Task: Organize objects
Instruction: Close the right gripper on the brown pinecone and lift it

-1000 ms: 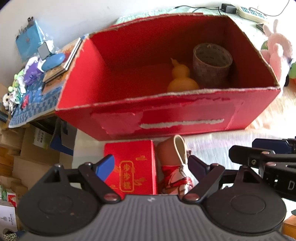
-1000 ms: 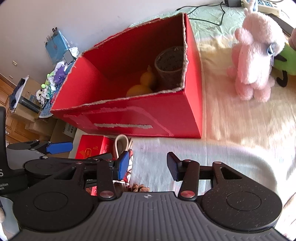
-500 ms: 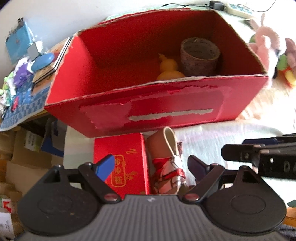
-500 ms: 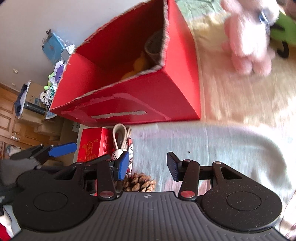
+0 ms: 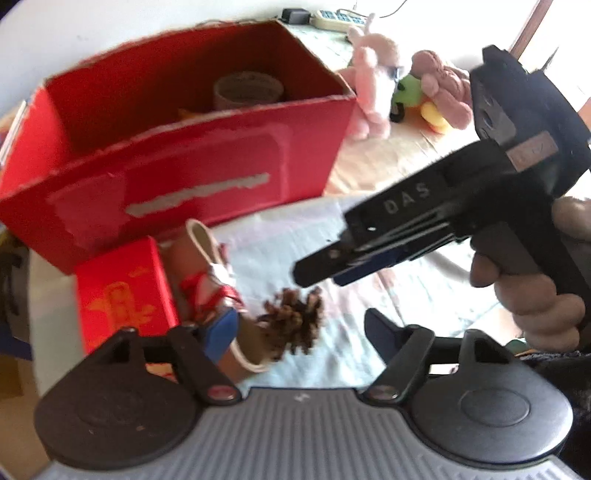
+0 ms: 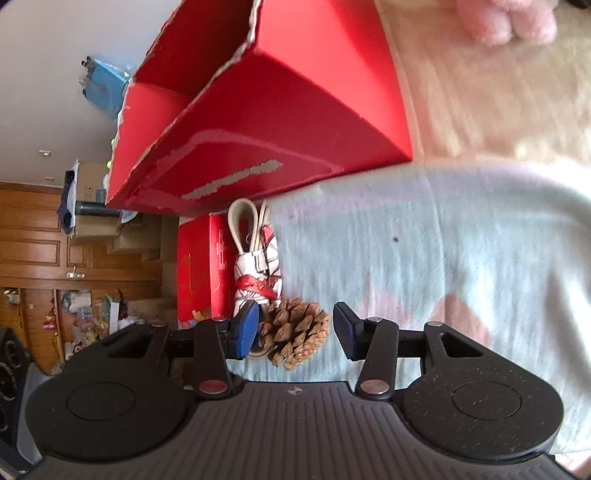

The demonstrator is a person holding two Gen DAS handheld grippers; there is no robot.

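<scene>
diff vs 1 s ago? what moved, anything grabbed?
Right gripper has dropped toward the pinecone, which now sits between its open pads; not gripped. Left gripper swung right, and its jaws have just been closing, with nothing clamped. Red box, small red box and shoe stayed put.

Pale bedcover point(image 6: 461, 240) carries red box point(image 6: 295, 122), small red carton point(image 5: 122, 291), pine cone point(image 6: 295, 338), plush toys point(image 5: 373, 96)

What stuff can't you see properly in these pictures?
- Left wrist view: the yellow thing in the big red box is hidden by its front wall.
- Right wrist view: the pink plush toy is cut off by the top edge.
- Left wrist view: gold print on the small red box is blurred.
</scene>
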